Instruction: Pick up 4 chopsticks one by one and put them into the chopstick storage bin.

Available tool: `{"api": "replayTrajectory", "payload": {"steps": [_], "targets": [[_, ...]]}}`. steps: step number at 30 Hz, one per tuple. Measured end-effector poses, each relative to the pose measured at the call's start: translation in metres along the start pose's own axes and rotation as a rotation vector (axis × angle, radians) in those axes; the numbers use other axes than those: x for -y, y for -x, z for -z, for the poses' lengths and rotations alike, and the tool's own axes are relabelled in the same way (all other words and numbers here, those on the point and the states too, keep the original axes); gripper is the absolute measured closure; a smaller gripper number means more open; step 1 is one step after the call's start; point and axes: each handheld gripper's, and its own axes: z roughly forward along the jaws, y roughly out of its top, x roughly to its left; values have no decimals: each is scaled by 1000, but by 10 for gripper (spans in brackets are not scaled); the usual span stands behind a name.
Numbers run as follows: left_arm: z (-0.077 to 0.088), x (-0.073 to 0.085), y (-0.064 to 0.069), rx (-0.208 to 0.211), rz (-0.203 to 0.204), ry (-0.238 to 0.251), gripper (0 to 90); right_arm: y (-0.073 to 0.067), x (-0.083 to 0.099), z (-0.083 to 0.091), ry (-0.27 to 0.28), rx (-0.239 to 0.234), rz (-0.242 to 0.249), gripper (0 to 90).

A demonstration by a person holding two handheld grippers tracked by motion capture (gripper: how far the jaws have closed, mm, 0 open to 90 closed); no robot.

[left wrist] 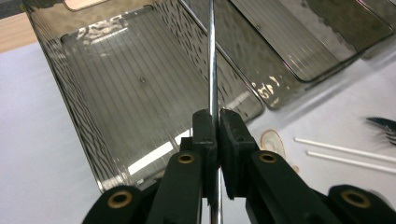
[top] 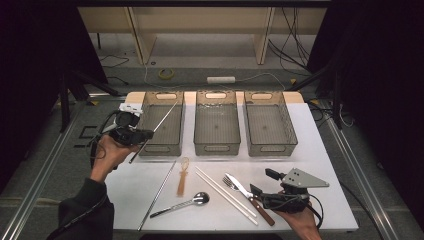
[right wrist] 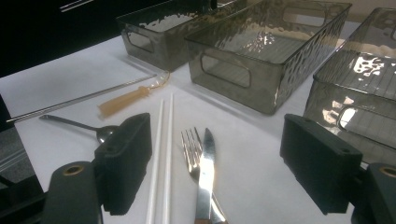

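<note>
The left gripper (top: 146,134) was clamped on a metal chopstick (top: 161,123), holding it slanted over the left bin (top: 162,145), probably to drop it inside. The right gripper (top: 262,183) waited wide open near the fork (top: 235,185) and knife (top: 250,198).

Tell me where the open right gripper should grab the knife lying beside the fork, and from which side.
Probably the knife's brown handle, at the table's near edge just below the right gripper. Come straight down with the jaws across the handle: it lies flat, its blade rests against the fork, and the white chopsticks lie close on its left.
</note>
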Motion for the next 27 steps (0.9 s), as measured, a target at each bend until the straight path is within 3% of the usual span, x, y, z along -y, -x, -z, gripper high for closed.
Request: {"api": "replayTrajectory", "payload": {"steps": [6, 12, 25, 27], "targets": [[-10, -13, -10, -21, 3, 5, 849, 0, 0, -1, -2, -1, 2, 262], [-22, -21, -24, -39, 36, 14, 849, 1, 1, -1, -4, -1, 2, 263], [-35, -28, -47, -63, 98, 56, 849, 0, 1, -2, -7, -6, 3, 264], [-38, -28, -49, -73, 92, 57, 849, 0, 1, -2, -8, -7, 2, 264]]}}
